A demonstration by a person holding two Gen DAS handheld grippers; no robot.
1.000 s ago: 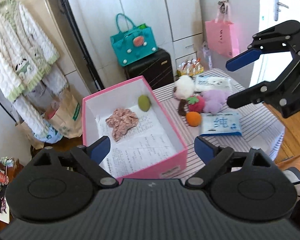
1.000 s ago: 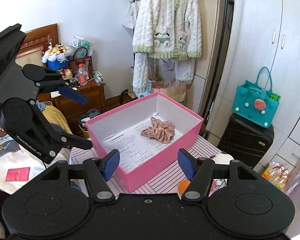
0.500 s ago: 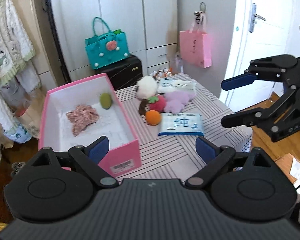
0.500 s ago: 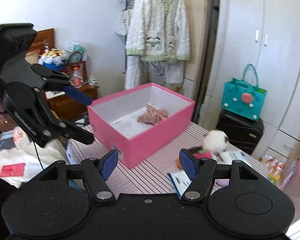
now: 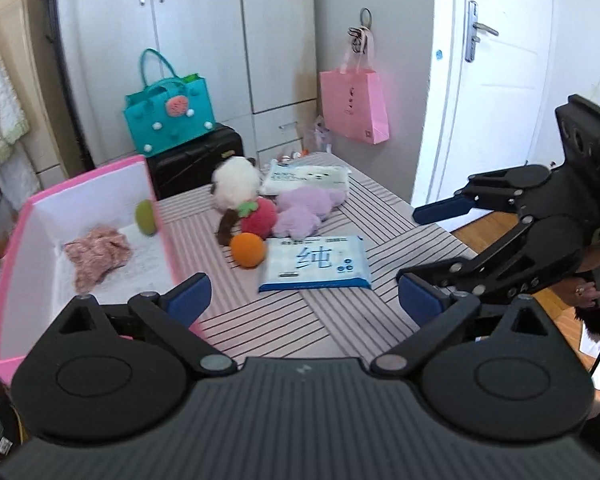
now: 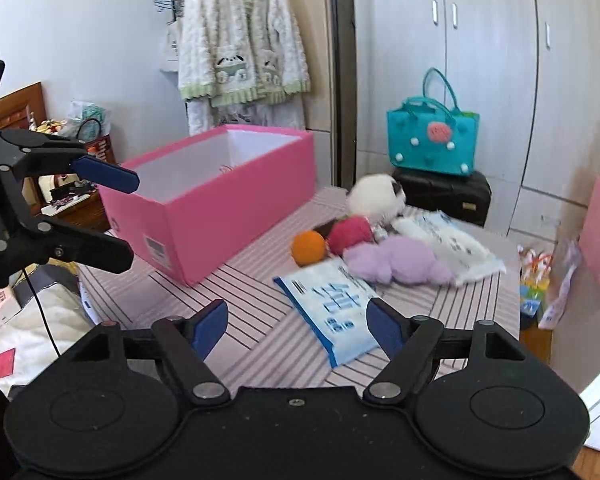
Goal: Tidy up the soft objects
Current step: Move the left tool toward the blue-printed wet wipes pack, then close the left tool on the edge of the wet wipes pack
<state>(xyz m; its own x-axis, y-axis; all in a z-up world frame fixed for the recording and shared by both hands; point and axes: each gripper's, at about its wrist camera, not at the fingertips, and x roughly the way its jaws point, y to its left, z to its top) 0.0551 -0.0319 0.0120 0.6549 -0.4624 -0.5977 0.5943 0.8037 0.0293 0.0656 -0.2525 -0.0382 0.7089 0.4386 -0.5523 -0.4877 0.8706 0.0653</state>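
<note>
Both grippers swung from pink box [image 5: 32,216] toward toys, left gripper [image 5: 300,300] and right gripper [image 6: 296,330] fingers apart

Both grippers, left [image 5: 304,304] and right [image 6: 298,326], are black linkages with blue jaw pads, silver pivot screws.

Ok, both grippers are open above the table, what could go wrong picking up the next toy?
The orange ball, strawberry plush and purple plush sit bunched together, so closing on one may drag a neighbour. The ball could roll. The tissue pack lies nearest the right gripper and could get snagged.
</note>
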